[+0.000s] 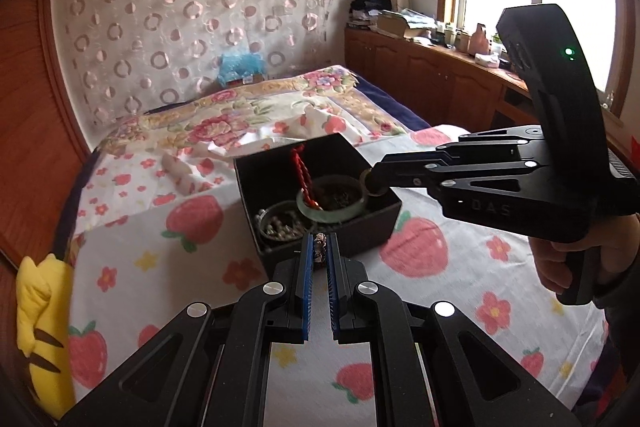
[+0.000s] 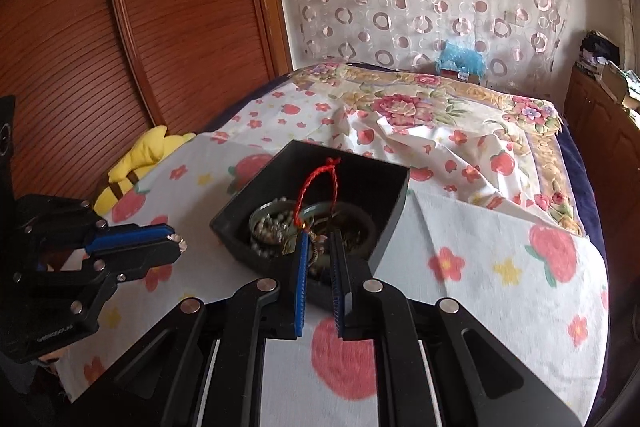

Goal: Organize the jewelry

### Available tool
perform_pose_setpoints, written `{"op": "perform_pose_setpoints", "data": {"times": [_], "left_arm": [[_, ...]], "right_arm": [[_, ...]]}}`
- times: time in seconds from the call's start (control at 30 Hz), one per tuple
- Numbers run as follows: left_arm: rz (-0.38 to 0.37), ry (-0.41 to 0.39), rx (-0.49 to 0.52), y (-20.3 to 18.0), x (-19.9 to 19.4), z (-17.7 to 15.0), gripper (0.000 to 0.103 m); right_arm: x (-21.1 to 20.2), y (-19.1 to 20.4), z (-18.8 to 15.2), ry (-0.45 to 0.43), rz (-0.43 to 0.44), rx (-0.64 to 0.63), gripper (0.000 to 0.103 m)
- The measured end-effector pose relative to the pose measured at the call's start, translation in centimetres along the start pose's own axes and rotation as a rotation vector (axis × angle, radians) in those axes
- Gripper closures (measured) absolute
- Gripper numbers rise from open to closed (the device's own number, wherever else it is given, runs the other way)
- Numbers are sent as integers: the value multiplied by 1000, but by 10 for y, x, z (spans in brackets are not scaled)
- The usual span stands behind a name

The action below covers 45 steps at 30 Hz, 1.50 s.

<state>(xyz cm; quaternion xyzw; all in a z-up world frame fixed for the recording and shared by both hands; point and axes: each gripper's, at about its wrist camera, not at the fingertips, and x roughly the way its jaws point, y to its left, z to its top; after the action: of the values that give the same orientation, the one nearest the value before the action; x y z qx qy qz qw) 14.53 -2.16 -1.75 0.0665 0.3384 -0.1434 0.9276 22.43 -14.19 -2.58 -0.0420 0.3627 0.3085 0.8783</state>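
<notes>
A black open box sits on the strawberry-print sheet. Inside it lie a pale green bangle, a red cord and a silvery bead bracelet. My left gripper hovers just short of the box's near wall, shut on a small silvery piece. From the right, my right gripper reaches over the box's right side, shut on a small metal ring.
A yellow plush toy lies at the bed's left edge by the wooden panel. A floral quilt is bunched behind the box. A cluttered wooden cabinet runs under the window. A hand grips the right tool.
</notes>
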Motion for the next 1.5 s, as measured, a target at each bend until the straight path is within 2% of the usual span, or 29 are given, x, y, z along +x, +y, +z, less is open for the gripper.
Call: {"op": "perform_pose_setpoints", "data": {"times": [0.13,0.27,0.47,0.8,1.13,1.2,1.27,1.4,1.43,1.47,1.5], "left_arm": [[11,3,-5,5,6,5,97],[19,7,-13,10,13,9,97],[29,10,-22,14,20,13,97],[23,4,-22,13,26,21,97],[41,-2,-31,9,38,33,97],[49,-2,-41,11,39,36,91],[57,-12,-50,12,37,35,68],[84,-14,-60,16,33,30,60],[92,-15,-65,17,32,28,53],[103,-18,-71,17,29,26,38],[113,-24,-75,19,26,24,32]], "right_arm": [[7,-3,9,-4,-10,3,90],[11,-7,12,-4,-23,11,80],[8,-11,9,-4,-26,16,80],[-35,-21,-18,-33,-75,-17,80],[-58,-33,-15,-74,-80,-7,80],[-58,-31,-15,-78,-79,-3,80],[-59,-31,-16,-79,-76,1,80],[-58,-28,-19,-83,-87,9,80],[-58,-27,-20,-84,-88,15,80],[-58,-26,-22,-86,-90,20,80],[-59,-25,-24,-89,-96,29,80]]}}
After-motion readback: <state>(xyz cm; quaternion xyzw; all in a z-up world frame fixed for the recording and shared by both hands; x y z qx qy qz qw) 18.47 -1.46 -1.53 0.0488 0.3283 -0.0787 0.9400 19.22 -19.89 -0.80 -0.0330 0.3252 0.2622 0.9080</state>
